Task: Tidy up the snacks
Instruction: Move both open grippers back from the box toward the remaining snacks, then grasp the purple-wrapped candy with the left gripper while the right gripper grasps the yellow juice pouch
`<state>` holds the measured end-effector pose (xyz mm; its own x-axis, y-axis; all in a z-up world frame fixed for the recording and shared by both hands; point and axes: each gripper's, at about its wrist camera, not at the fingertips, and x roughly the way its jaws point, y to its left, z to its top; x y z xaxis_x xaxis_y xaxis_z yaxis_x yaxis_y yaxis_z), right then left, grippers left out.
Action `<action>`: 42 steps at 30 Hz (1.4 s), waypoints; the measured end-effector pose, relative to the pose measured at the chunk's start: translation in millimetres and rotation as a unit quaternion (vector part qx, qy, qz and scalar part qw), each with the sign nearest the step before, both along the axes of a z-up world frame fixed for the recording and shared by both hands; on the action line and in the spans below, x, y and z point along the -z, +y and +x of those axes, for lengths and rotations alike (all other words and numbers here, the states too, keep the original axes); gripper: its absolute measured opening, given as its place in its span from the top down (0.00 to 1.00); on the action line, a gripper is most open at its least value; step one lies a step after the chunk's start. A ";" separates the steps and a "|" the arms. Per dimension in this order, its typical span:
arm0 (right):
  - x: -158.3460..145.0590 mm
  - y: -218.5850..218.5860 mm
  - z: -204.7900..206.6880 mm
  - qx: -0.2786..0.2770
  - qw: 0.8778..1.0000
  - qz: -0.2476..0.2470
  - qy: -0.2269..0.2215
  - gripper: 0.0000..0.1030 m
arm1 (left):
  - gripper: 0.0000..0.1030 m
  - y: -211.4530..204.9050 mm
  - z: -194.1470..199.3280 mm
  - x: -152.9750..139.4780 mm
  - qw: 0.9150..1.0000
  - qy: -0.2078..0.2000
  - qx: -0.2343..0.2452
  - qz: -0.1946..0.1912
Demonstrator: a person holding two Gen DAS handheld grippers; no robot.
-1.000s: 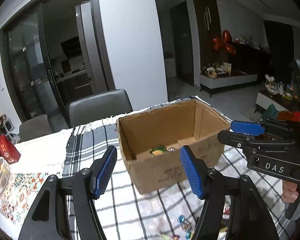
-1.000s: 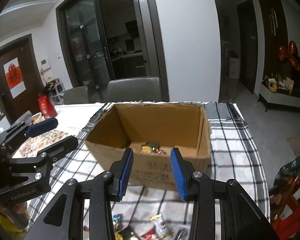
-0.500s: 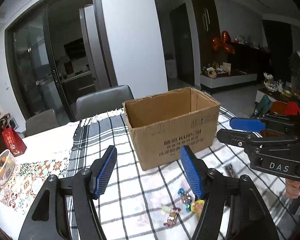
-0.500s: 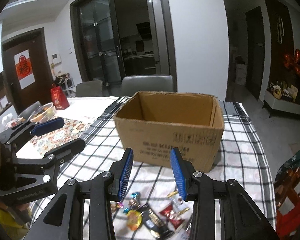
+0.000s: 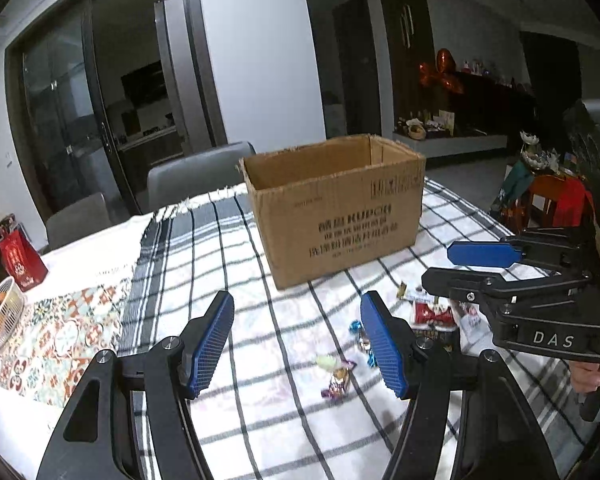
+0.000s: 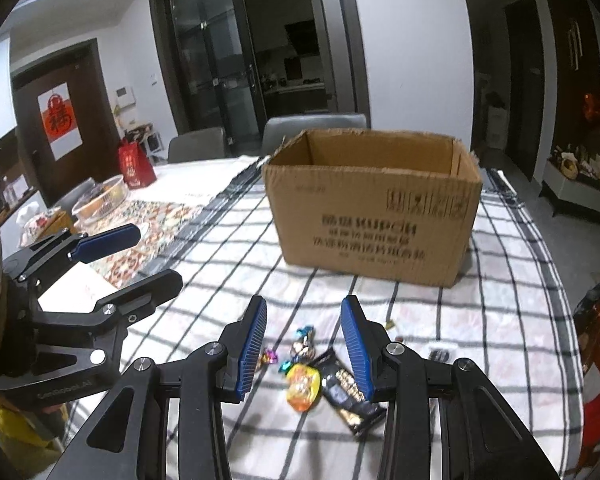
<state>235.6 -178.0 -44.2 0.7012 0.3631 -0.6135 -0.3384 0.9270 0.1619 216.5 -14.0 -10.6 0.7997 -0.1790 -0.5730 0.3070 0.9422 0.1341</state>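
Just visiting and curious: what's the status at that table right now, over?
Left gripper and right gripper open, empty. Snacks loose on checked cloth, short of cardboard box. Nothing in the way.

An open brown cardboard box (image 6: 374, 216) with dark printed lettering on its near side stands upright at the far middle of the checked surface (image 6: 512, 300). Near it lies a loose cluster of snacks: small foil-wrapped candies (image 6: 303, 342), an orange-yellow packet (image 6: 302, 387) and a dark bar wrapper (image 6: 350, 394) lying flat, touching one another. A red-and-white packet (image 5: 430, 314) lies further right.
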 end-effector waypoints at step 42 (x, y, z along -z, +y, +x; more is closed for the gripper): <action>101.4 24.1 26.2 -0.022 0.991 -0.018 0.129 0.62 | 0.59 -2.0 35.8 112.6 0.985 0.160 0.052 -0.040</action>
